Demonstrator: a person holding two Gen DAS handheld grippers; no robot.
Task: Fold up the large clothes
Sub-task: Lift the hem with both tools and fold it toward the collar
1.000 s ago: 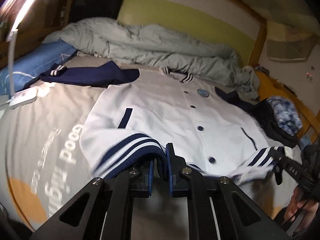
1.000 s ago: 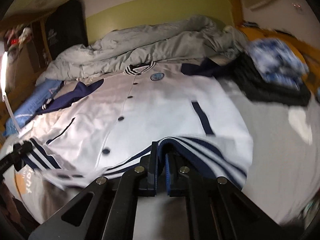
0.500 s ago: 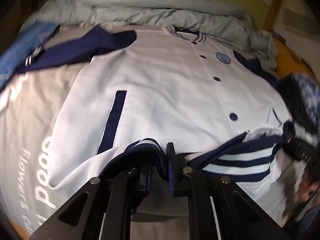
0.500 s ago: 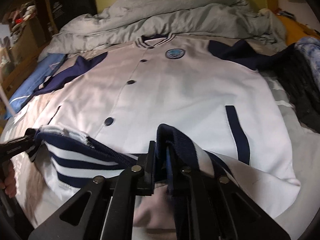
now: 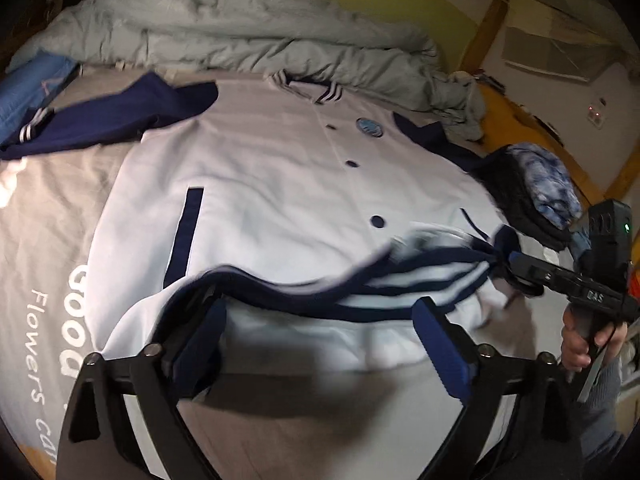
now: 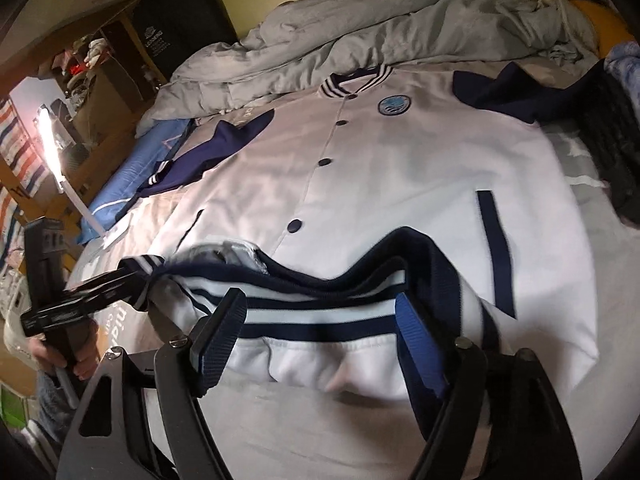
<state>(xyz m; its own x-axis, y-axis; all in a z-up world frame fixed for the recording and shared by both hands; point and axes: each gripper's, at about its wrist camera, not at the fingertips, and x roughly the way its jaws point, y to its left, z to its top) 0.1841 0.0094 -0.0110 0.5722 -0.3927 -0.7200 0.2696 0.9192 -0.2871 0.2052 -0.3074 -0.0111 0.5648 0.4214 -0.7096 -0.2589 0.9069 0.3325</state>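
Observation:
A white varsity jacket (image 5: 280, 176) with navy sleeves lies face up on the bed; it also shows in the right wrist view (image 6: 400, 168). Its navy-and-white striped hem (image 5: 400, 284) is folded up over the lower front, and it shows in the right wrist view (image 6: 320, 312) too. My left gripper (image 5: 320, 336) is open, its jaws wide apart just behind the hem. My right gripper (image 6: 320, 332) is open too, the hem lying between its blue pads without being pinched. Each gripper shows in the other's view, the right one (image 5: 520, 270) and the left one (image 6: 136, 276).
A rumpled grey duvet (image 5: 240, 36) lies behind the jacket by the green wall. A dark pile with blue patterned cloth (image 5: 536, 196) sits at the jacket's right. A blue pillow (image 6: 116, 196) and a lit lamp (image 6: 50, 140) stand at the bed's left. The grey sheet (image 5: 52, 216) has white lettering.
Both grippers were shut on the striped hem and carried it up over the jacket's lower front. Now both have opened and let it go.

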